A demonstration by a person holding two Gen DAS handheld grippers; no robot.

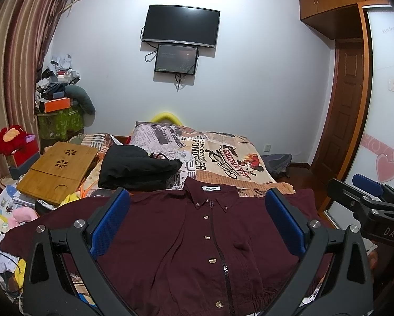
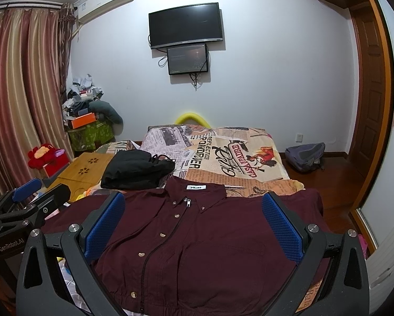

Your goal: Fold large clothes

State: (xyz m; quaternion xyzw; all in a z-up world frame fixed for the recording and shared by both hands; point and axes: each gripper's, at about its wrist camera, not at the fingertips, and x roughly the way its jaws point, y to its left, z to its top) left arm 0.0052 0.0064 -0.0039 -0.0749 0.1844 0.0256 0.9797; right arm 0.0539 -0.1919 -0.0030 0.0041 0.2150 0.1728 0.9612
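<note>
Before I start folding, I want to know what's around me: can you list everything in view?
Shirt: 1, maroon, spread flat on bed, collar far.
Black garment: 1, black, beyond the collar.
Bedspread: 1, newspaper print, on bed.
Lap desk: 1, bamboo, left of bed.
Backpack: 1, grey, floor at right.
Screens: 2, black, on wall.
Curtain: 1, striped red, left.
Left gripper: blue pads, open, above shirt.
Right gripper: blue pads, open, above shirt.

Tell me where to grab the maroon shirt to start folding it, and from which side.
Probably take the maroon shirt by its sleeves: it lies flat, front up, collar away, sleeves spread. Left gripper comes from the left for the left sleeve, right gripper from the right for the right sleeve.
</note>
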